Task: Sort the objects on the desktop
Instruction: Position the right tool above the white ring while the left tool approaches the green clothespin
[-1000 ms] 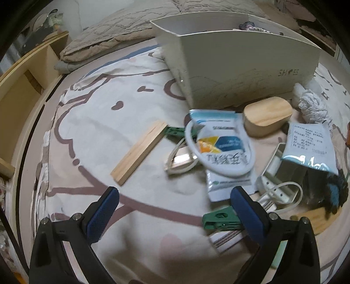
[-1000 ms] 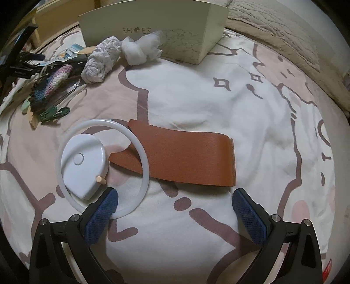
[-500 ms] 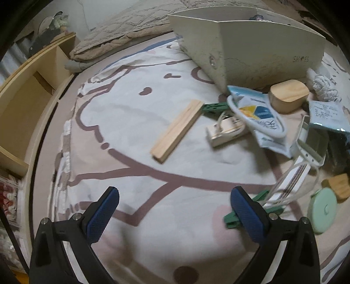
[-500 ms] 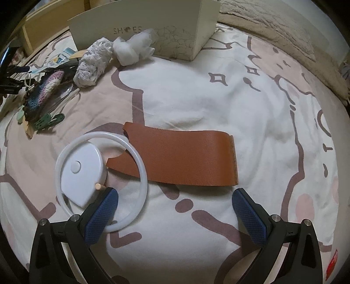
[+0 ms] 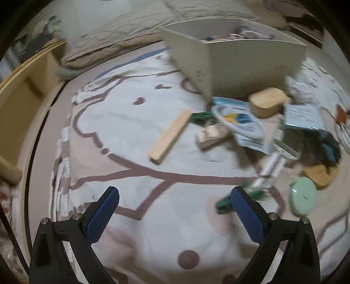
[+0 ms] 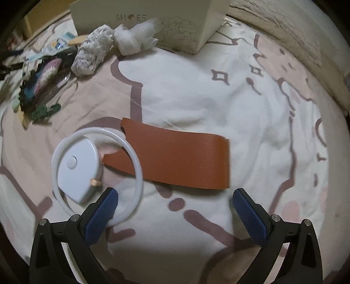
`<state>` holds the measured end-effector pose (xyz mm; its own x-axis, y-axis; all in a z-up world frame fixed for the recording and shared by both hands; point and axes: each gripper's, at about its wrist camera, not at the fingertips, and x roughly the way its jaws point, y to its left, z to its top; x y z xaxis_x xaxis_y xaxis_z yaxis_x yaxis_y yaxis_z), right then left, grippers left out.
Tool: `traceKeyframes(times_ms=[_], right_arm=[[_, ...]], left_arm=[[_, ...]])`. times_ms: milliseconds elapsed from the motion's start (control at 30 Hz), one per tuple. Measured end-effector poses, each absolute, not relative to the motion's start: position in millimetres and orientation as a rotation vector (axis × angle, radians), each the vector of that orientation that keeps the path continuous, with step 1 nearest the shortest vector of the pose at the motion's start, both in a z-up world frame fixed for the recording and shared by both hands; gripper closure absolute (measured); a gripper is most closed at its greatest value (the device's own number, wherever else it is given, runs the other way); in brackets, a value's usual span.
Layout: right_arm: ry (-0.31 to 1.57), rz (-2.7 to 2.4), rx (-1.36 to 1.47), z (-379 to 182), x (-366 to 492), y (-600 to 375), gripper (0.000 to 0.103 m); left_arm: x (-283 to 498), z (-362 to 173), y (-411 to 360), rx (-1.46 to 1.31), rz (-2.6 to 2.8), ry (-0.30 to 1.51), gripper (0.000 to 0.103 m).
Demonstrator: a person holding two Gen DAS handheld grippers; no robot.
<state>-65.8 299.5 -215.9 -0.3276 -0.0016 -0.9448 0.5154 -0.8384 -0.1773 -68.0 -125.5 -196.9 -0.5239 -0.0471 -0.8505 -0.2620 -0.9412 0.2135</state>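
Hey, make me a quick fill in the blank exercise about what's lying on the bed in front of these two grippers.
1. The right gripper hovers with its jaws ____.
2. The leather strip is ____ in colour.
3. The white ring lies partly over the ____ strip.
4. The word printed on the white box is ____.

Missing words: open; brown; leather; SHOES

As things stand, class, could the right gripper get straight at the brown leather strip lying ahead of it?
Probably yes. The right gripper is open, and the brown leather strip lies flat just ahead of it with nothing between. Only the white ring overlaps the strip's left end.
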Motion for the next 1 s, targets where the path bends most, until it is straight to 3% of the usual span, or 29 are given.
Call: traceKeyframes(times_ms=[467,700,1000], right_arm=[[0.791,-2.281,1.625,-211.6,-66.6,320.8,0.000],[0.783,-2.277,1.639,-212.7,-73.3,323.6,0.000],[0.829,-2.283,1.635,-210.9,-70.9,325.4,0.000]], left_arm=[[-69.0,-201.3,-98.5,-1.475,2.489,0.351,0.001],[-69.3,-211.5,-90.2,-1.500,2.502,0.459,0.001],[-77.1,-215.0,-119.3,-1.562,2.600,0.447,0.001]])
